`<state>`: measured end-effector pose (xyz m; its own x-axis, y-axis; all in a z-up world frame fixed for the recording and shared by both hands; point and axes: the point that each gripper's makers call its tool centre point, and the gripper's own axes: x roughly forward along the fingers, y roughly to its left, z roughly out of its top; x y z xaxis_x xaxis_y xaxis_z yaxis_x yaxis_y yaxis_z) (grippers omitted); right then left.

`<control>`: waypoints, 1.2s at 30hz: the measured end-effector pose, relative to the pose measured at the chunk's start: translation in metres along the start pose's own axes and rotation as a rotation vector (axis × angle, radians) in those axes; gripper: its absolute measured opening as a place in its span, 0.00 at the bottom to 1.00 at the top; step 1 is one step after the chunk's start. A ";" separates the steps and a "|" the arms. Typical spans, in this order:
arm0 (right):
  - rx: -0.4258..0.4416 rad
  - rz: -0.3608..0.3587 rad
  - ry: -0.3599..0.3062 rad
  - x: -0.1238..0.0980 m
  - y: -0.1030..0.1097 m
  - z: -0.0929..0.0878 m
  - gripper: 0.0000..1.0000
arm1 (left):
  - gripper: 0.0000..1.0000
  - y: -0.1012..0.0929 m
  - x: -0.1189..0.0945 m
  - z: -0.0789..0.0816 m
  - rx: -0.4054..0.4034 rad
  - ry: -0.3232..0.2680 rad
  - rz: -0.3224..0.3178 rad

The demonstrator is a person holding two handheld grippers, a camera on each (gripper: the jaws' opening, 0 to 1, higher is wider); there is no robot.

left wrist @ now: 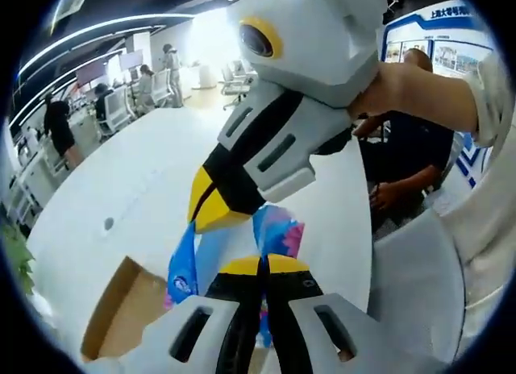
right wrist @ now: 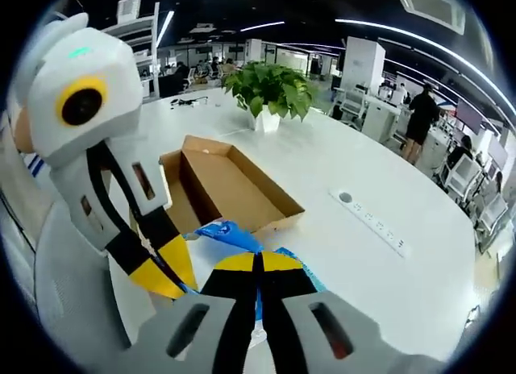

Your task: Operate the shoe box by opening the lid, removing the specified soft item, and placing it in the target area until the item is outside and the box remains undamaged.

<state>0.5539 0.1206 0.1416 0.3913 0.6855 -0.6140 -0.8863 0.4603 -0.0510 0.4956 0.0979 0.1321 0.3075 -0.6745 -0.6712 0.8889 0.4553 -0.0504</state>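
The soft item (left wrist: 278,229) is a blue and pink crumpled piece, held up above the white table (left wrist: 121,189). My left gripper (left wrist: 262,263) is shut on its near edge. My right gripper (left wrist: 211,215) reaches in from the upper right and pinches the same item on its left side. In the right gripper view the blue soft item (right wrist: 227,233) bunches around my shut right gripper (right wrist: 260,259), and the left gripper (right wrist: 165,273) comes in from the left beside it. The brown shoe box (right wrist: 234,184) lies open just behind, its inside (left wrist: 121,313) bare cardboard.
A potted green plant (right wrist: 270,88) stands beyond the box. A flush socket strip (right wrist: 371,217) is set into the table to the right. A seated person (left wrist: 411,156) is at the table's far side. Office desks and chairs (left wrist: 121,104) fill the background.
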 end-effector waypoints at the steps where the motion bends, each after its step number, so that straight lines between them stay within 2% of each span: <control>1: 0.003 -0.002 0.002 -0.002 -0.002 -0.002 0.00 | 0.00 0.000 0.002 0.002 0.003 -0.002 -0.002; 21: 0.067 -0.036 0.058 -0.033 -0.042 -0.051 0.00 | 0.00 -0.015 0.064 0.030 0.045 -0.040 -0.062; 36: 0.083 -0.061 0.093 -0.046 -0.080 -0.079 0.00 | 0.00 -0.012 0.108 0.050 0.057 -0.088 -0.065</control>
<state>0.5869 0.0075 0.1120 0.4155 0.6013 -0.6825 -0.8367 0.5470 -0.0275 0.5354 -0.0099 0.0972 0.2751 -0.7511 -0.6001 0.9249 0.3772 -0.0481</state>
